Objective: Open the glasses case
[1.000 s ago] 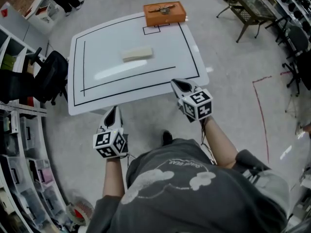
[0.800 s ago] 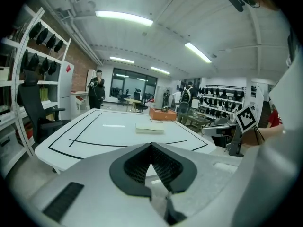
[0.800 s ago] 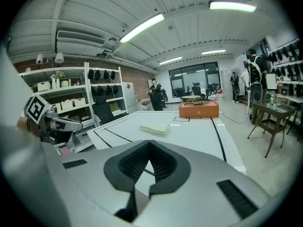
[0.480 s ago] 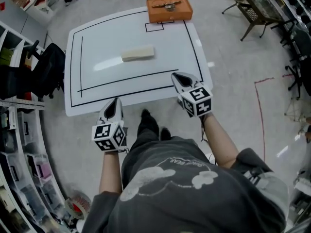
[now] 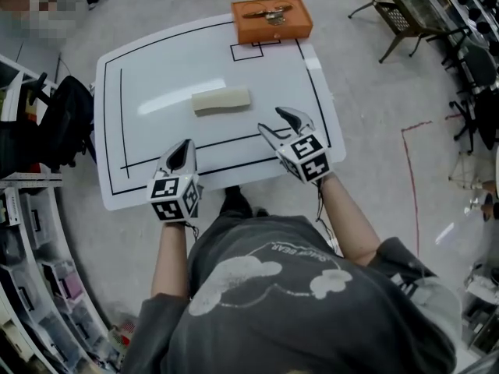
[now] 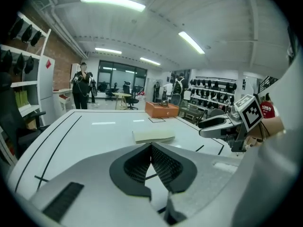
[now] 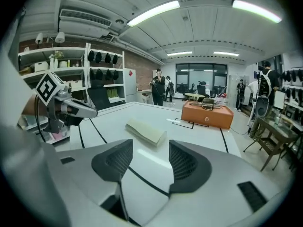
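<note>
The glasses case (image 5: 222,100) is a pale cream oblong, closed, lying flat near the middle of the white table (image 5: 148,68). Both gripper views show it ahead of the jaws, case (image 6: 153,135) and case (image 7: 147,132). My left gripper (image 5: 182,148) hovers over the table's near edge, left of the case, shut with nothing in it; its pads meet in the left gripper view (image 6: 150,148). My right gripper (image 5: 281,123) is over the near right part of the table, right of the case and short of it. Its jaws are opening, with nothing between them (image 7: 150,155).
An orange box (image 5: 270,20) with a small metal item on top sits at the table's far edge. Black lines mark a rectangle on the tabletop. A dark chair (image 5: 62,123) and shelves (image 5: 23,232) stand to the left. Chairs and racks line the right side.
Both grippers have moved forward from in front of the table to above its near edge, closer to the case. The right gripper's jaws have parted; the left stays shut.
</note>
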Demonstrator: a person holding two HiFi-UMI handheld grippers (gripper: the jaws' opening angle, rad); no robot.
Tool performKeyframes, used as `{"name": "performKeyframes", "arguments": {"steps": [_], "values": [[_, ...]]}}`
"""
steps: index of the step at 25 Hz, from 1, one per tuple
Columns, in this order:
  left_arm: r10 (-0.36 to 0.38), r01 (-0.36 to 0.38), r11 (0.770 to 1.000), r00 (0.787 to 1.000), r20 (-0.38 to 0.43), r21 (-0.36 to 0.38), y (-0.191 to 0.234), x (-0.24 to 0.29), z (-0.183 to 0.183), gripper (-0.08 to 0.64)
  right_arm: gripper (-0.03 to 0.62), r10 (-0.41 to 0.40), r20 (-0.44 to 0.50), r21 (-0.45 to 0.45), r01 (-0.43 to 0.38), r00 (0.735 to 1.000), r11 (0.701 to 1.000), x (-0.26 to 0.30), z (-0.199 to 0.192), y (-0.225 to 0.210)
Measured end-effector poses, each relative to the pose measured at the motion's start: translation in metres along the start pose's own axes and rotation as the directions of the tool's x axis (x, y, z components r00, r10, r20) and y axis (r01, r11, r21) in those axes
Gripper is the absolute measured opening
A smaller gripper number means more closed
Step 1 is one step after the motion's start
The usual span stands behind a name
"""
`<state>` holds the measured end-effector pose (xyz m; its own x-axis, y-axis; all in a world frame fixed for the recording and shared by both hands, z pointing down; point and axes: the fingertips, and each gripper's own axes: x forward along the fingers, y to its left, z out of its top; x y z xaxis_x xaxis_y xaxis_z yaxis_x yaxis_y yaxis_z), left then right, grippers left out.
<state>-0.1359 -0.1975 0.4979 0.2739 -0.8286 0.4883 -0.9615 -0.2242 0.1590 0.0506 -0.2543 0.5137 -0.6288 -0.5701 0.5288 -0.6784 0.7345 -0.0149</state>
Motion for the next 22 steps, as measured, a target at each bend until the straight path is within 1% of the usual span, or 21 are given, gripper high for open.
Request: {"name": "performKeyframes", "arguments": {"steps": [2,5,9,15,18,22], "values": [[-0.017,0.017,1.0,1.0,-0.013,0.0,0.008,0.015,0.005,0.002,0.238,0.007,-0.017,-0.02,-0.008,1.0,1.0,0.014,0.005,0.001],[-0.024,0.025,0.999,0.999,-0.032,0.022,0.019,0.035,0.008,0.002,0.249,0.015,-0.045,-0.046,-0.017,0.999,0.999,0.032,0.009,0.002],[-0.045,0.048,0.998,0.996,-0.077,0.036,0.029,0.058,0.007,0.002,0.256,0.003,-0.074,-0.055,-0.007,0.997,0.998,0.047,0.012,-0.003],[-0.077,0.087,0.995,0.984,-0.16,0.054,0.033,0.087,-0.001,0.002,0.295,-0.027,-0.122,-0.11,0.013,0.992,0.994,0.061,0.01,-0.012],[-0.078,0.094,0.993,0.976,-0.204,0.068,0.034,0.097,-0.009,0.002,0.295,-0.028,-0.129,-0.105,0.014,0.991,0.994,0.064,0.009,-0.014],[-0.071,0.089,0.994,0.971,-0.229,0.068,0.035,0.107,-0.011,0.002,0.295,-0.027,-0.136,-0.098,0.013,0.99,0.995,0.07,0.009,-0.016]]}}
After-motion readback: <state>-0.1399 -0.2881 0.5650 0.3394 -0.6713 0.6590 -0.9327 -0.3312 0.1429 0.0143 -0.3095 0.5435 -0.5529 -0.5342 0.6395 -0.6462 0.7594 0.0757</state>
